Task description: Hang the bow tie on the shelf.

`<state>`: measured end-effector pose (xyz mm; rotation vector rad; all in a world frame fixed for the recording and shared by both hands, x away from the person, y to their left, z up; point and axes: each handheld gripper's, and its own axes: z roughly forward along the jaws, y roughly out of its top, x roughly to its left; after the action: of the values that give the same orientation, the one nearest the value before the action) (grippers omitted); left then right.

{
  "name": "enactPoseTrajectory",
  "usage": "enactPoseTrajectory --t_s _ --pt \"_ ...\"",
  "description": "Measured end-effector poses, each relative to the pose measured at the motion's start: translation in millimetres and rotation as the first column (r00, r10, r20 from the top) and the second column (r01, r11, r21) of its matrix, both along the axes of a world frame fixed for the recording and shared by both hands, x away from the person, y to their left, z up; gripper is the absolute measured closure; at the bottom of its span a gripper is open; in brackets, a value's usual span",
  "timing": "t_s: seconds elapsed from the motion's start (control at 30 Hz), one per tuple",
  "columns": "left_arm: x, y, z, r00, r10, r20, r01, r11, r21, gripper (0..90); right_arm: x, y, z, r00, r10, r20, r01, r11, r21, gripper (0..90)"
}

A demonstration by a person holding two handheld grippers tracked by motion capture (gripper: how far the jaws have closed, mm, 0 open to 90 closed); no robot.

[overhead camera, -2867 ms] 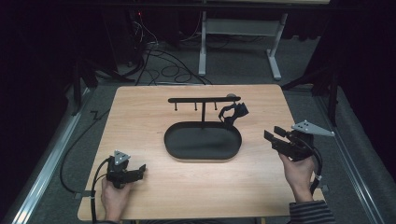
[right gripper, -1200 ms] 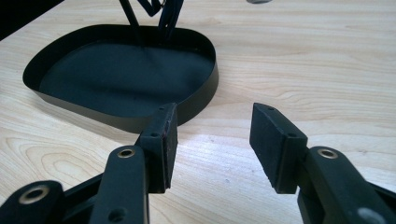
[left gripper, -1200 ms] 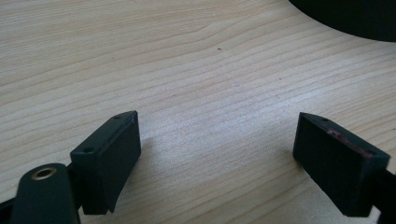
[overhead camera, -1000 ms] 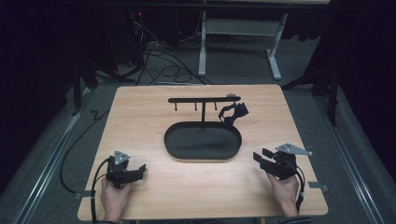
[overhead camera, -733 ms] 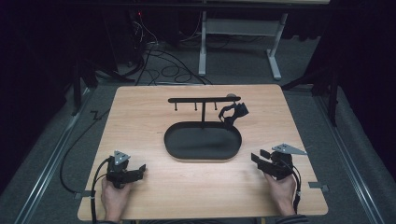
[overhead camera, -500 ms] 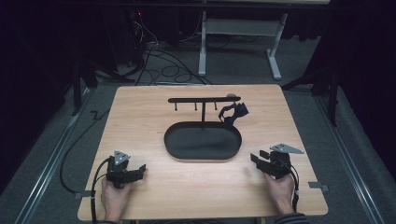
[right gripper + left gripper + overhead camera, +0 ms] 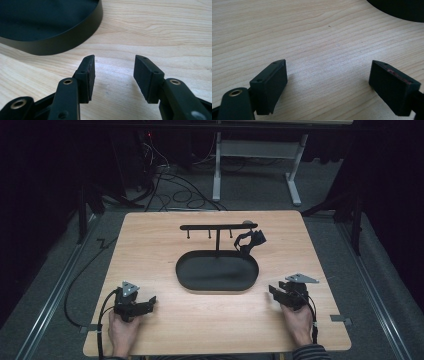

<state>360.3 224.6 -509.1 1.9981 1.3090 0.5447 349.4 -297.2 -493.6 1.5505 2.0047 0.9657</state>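
- The left claw (image 7: 145, 305) sat low at the near left corner of the wooden surface (image 7: 150, 245), jaws spread wide, nothing between them — bare wood grain in the gap in the left gripper view (image 7: 328, 82).
- The right claw (image 7: 274, 291) rested at the near right, just beside the black oval tray (image 7: 217, 272); its jaws stood partly apart and empty.
- In the right gripper view that claw (image 7: 113, 75) pointed toward the tray's wall (image 7: 65, 42), near it but not touching.
- The tray lay at the middle of the surface, with a thin post rising from its far edge to a black hanger bar (image 7: 218, 226) — small pegs hung under the bar.
- A small black item (image 7: 250, 241) hung by the bar's right end; what it was, I could not tell.
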Motion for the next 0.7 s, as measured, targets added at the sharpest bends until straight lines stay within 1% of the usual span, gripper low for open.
enactPoseTrajectory --t_s 0.13,0.47,0.63,0.7 --pt "0.0 0.0 0.0 1.0000 0.000 0.000 0.000 1.0000 0.000 15.6 2.3 -0.7 -2.2 0.9999 -0.012 -0.005 0.012 1.000 -0.011 53.0" --pt "0.0 0.0 0.0 1.0000 0.000 0.000 0.000 1.0000 0.000 15.6 4.6 -1.6 -4.0 0.9998 -0.020 -0.006 0.020 1.000 -0.012 52.2" --pt "0.0 0.0 0.0 1.0000 0.000 0.000 0.000 1.0000 0.000 15.6 5.8 -2.1 -5.2 0.9996 -0.027 -0.007 0.027 0.999 -0.039 51.6" --pt "0.0 0.0 0.0 1.0000 0.000 0.000 0.000 1.0000 0.000 15.6 6.0 -2.2 -5.9 0.9994 -0.033 -0.008 0.032 0.999 -0.041 51.4"
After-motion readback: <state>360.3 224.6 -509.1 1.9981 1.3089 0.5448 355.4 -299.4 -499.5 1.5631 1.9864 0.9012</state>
